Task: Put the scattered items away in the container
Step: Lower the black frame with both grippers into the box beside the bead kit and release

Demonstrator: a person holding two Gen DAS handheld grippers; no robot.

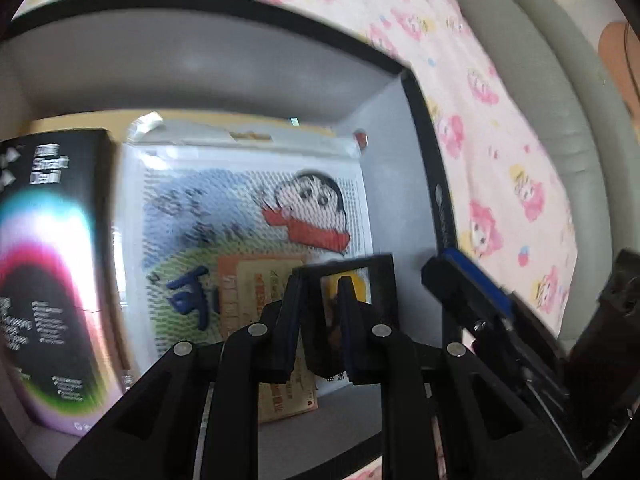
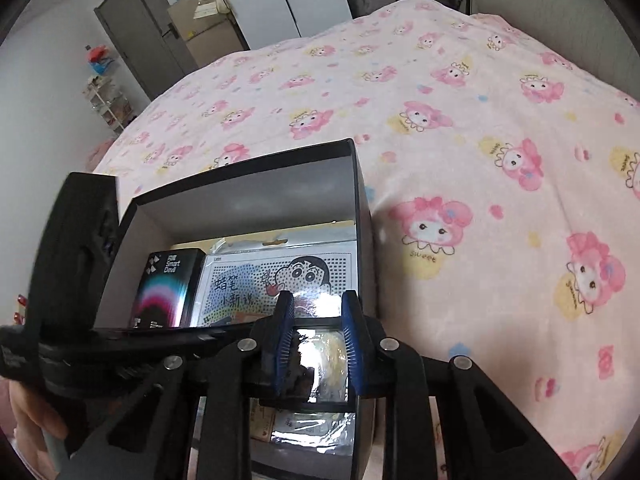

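Note:
My left gripper (image 1: 320, 280) is shut on a small black-framed case (image 1: 380, 280) with a yellow figure inside. It holds the case tilted, low inside the open black box (image 1: 420, 120). A black "Smart Devil" carton (image 1: 44, 260), a cartoon pegboard pack (image 1: 240, 200) and an orange card (image 1: 256, 280) lie in the box. My right gripper (image 1: 440, 268) hovers over the box's right wall, shut and empty, just right of the case. In the right wrist view the case (image 2: 324, 356) shows below the right gripper (image 2: 317, 298), and the left gripper (image 2: 240, 330) reaches in from the left.
The box (image 2: 240, 176) rests on a bed with a pink cartoon blanket (image 2: 440, 120) that spreads wide to the right and beyond. A grey padded headboard (image 1: 540, 80) runs along the far side. A hand (image 2: 28, 412) grips the left tool. Doors and shelves stand far back.

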